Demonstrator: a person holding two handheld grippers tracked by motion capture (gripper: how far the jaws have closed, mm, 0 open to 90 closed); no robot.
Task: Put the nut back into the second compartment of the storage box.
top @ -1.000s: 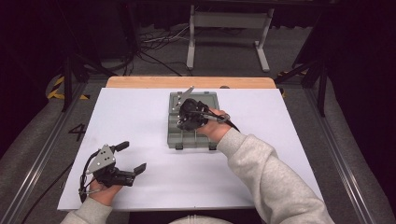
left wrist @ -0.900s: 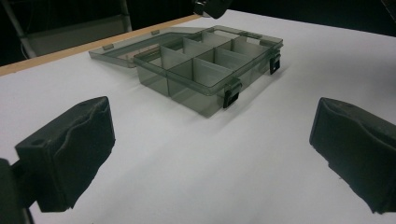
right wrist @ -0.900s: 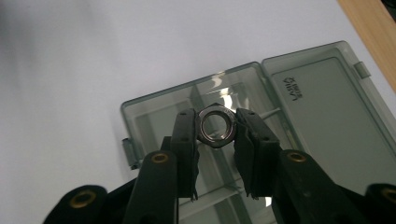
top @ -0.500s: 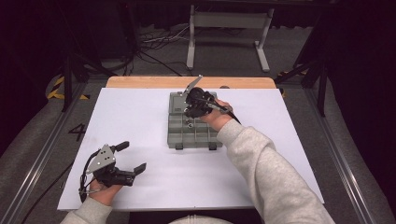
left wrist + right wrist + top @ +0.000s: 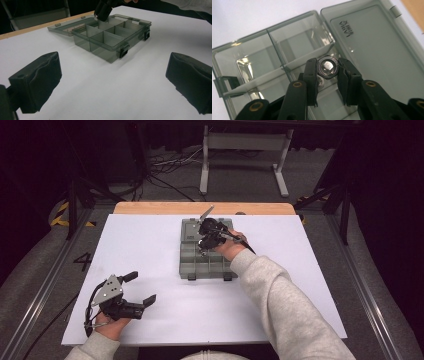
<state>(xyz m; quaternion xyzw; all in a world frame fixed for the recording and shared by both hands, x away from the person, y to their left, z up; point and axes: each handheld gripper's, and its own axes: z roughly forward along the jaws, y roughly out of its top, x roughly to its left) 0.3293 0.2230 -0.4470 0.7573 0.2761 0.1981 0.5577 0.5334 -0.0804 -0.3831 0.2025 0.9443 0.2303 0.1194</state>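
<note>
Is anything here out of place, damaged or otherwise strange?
Nothing stands out. The box sits flat on the white sheet, lid open and lying flat, with no visible cracks or spills. The right gripper holds a small metal ring over a compartment. The left gripper is open, apart from the box.

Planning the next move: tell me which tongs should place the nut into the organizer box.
Right. The right tongs already grip the nut directly over the open box; the left tongs sit open, well short of it.
</note>
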